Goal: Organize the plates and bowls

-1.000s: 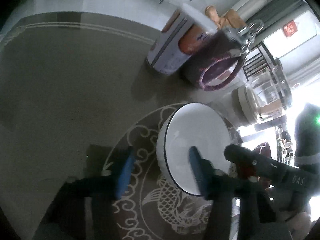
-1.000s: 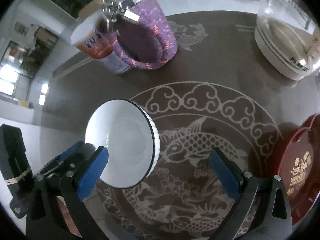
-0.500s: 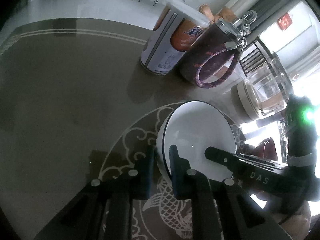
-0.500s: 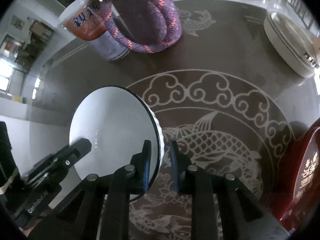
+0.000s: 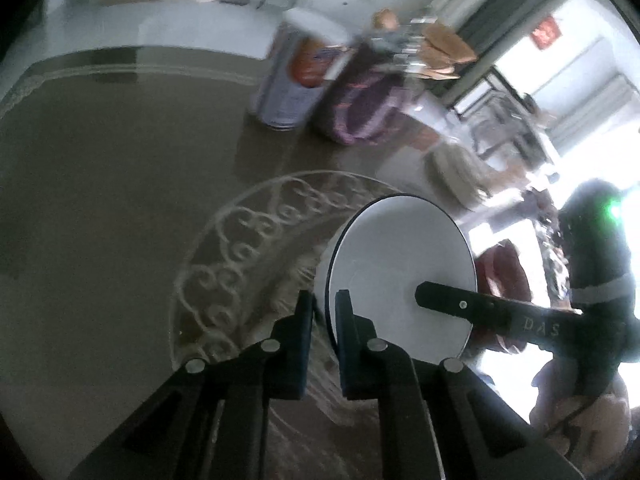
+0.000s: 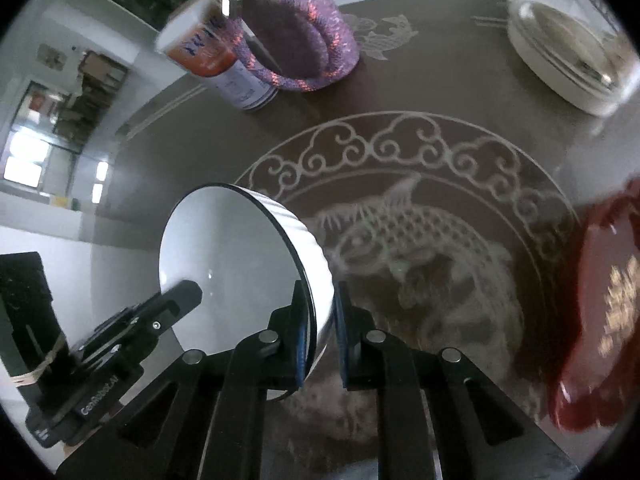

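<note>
Above the tabletop [image 6: 460, 92]: white bowl [image 6: 228, 264] pinched at opposite rims by left claw [image 5: 320, 312] and right claw [image 6: 320, 304]; placement pending.

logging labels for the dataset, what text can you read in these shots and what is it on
"DAS": black arm of the right gripper, seen from the left wrist view.
"GenRobot.AI": black body of the left gripper, seen from the right wrist view.
Blue characters on the orange-and-white cylindrical can: blurred, unreadable.
Gold characters on the dark red lacquered box: blurred, unreadable.
Red wall sign: unreadable.
</note>
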The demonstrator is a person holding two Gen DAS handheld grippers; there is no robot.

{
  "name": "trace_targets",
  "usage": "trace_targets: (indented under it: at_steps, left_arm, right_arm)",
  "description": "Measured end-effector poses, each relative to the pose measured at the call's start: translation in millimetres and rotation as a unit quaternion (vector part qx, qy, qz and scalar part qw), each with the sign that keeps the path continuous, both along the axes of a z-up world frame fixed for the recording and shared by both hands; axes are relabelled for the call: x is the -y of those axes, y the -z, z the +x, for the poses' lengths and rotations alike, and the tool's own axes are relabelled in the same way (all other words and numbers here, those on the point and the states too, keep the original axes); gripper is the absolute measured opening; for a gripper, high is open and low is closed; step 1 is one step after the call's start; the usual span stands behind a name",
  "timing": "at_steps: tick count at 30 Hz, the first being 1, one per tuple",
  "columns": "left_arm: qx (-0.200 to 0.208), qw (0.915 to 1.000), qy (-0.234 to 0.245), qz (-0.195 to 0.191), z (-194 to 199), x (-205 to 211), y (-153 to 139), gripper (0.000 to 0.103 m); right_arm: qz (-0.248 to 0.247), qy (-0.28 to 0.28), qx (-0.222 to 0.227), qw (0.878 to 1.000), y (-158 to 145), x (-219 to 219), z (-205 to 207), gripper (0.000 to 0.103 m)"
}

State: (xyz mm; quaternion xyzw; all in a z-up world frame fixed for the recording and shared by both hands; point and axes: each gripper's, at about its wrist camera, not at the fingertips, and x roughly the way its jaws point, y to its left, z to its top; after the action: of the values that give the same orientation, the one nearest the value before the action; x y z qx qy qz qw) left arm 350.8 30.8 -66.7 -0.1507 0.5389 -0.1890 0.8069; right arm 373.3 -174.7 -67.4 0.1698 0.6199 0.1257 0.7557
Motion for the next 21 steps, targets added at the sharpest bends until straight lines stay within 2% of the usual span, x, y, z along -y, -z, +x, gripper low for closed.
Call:
trace_targets:
  at_steps: [5,8,14,18,21]
  left_arm:
    - [0.029,0.9981,0.052,-0.012,-53,33,-42,0.011]
    - [0.037,0.9961,0.08,-0.012,-79,54,-54,0.011]
    - [0.032,0.993,0.113,0.007,-117,87,-46,0.011]
    - [0.029,0.9912,0.124,0.037,-126,104,-30,0.011]
    - [0.034,0.9887,0.132,0.063,-132,116,-20,0.011]
  right_arm:
    - [0.015,0.01,0.016,1.0,-38,39,-59,0.013]
    - [0.013,0.026,0.019,0.999,-56,62,-97,0.013]
    - [0.007,0.049,-0.008,0.999,-44,90,-145,0.013]
    - [0.002,0.06,-0.011,0.998,-27,100,-158,0.013]
    - [-0.02,0.062,-0.003,0.998,-18,101,-158,0.013]
